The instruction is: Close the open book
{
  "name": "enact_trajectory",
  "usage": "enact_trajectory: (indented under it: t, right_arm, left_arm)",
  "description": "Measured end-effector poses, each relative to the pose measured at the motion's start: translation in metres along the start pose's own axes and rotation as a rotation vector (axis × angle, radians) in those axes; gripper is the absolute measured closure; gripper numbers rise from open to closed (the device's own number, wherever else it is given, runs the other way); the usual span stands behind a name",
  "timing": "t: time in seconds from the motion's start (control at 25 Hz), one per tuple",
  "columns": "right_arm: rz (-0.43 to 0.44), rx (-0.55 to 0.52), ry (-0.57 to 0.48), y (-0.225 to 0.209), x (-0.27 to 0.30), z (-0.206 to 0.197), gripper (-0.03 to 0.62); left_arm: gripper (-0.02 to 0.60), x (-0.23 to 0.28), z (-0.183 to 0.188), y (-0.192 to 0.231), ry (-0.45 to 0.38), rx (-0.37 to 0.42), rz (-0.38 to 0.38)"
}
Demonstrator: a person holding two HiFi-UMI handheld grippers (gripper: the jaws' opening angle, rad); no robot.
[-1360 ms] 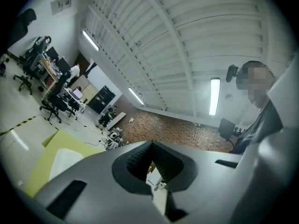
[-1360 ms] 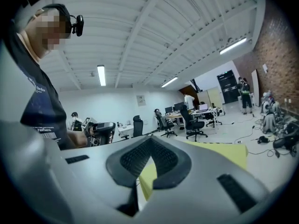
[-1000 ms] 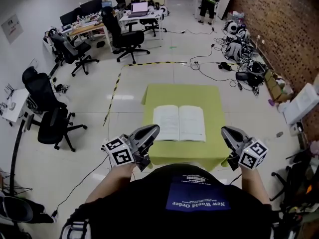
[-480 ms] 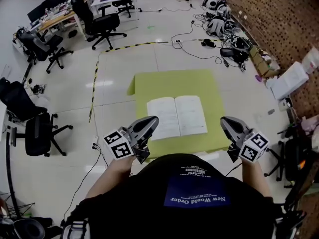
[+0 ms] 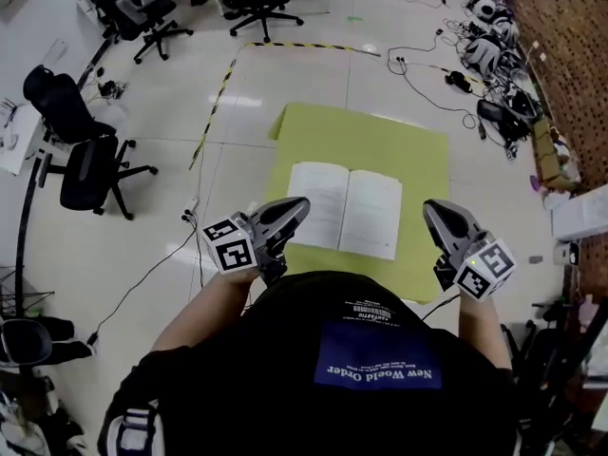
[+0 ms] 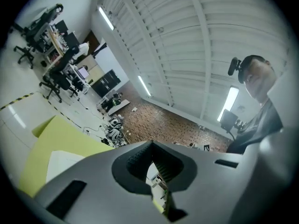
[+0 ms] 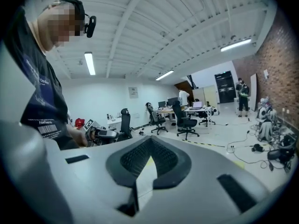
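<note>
Open-plan office doubling as a workshop: black swivel chairs (image 5: pixel 90 164) on a white tiled floor (image 5: pixel 294 74), desks with monitors (image 7: pixel 205 108), striped hazard tape (image 5: pixel 214 112), loose cables (image 5: pixel 394 60) and heaped gear (image 5: pixel 489 50) along a brick wall (image 5: pixel 570 27), strip lights (image 7: pixel 89 63) overhead.

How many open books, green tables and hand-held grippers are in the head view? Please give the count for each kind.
open book: 1
green table: 1
grippers: 2 (left gripper, right gripper)
Total: 4
</note>
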State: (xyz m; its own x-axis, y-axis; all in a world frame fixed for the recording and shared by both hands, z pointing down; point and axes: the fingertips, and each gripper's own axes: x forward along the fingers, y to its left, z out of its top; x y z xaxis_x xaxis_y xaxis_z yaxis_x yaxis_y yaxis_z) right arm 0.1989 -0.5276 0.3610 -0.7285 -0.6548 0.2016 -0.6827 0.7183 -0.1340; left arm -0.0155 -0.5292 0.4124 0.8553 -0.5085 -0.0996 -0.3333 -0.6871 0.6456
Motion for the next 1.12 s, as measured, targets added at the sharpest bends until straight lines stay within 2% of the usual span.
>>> enact_trajectory:
  t: [0.2, 0.32, 0.56, 0.68, 0.8, 0.96, 1.08, 1.12]
  right_arm:
    - [0.131, -0.036, 0.022, -0.03, 0.018, -0.004, 0.609]
    - [0.19, -0.042, 0.042, -0.033, 0.041, -0.014, 0.609]
    - [0.223, -0.068, 0.029, -0.025, 0.088, -0.04, 0.609]
    - [0.212, 0.005, 0.058, -0.015, 0.087, -0.064, 0.609]
    - [0.208, 0.049, 0.088, -0.012, 0.09, -0.09, 0.609]
    - [0.199, 0.094, 0.101, -0.012, 0.093, -0.116, 0.609]
    - [0.208, 0.118, 0.109, -0.008, 0.091, -0.126, 0.609]
    - [0.213, 0.123, 0.11, -0.007, 0.091, -0.129, 0.609]
  left_arm:
    - [0.577, 0.022, -0.018, 0.005, -0.067, -0.072, 0.099]
    - [0.577, 0.02, -0.034, 0.015, -0.086, -0.139, 0.135]
    - [0.577, 0.001, -0.085, 0.055, -0.065, -0.289, 0.174]
    - [0.577, -0.01, -0.126, 0.059, -0.034, -0.443, 0.19]
    - [0.575, -0.018, -0.163, 0.068, -0.039, -0.615, 0.201]
    - [0.575, -0.027, -0.201, 0.088, -0.074, -0.817, 0.278]
    - [0.474, -0.024, -0.206, 0.099, -0.121, -0.916, 0.306]
    - [0.463, -0.021, -0.205, 0.104, -0.137, -0.934, 0.312]
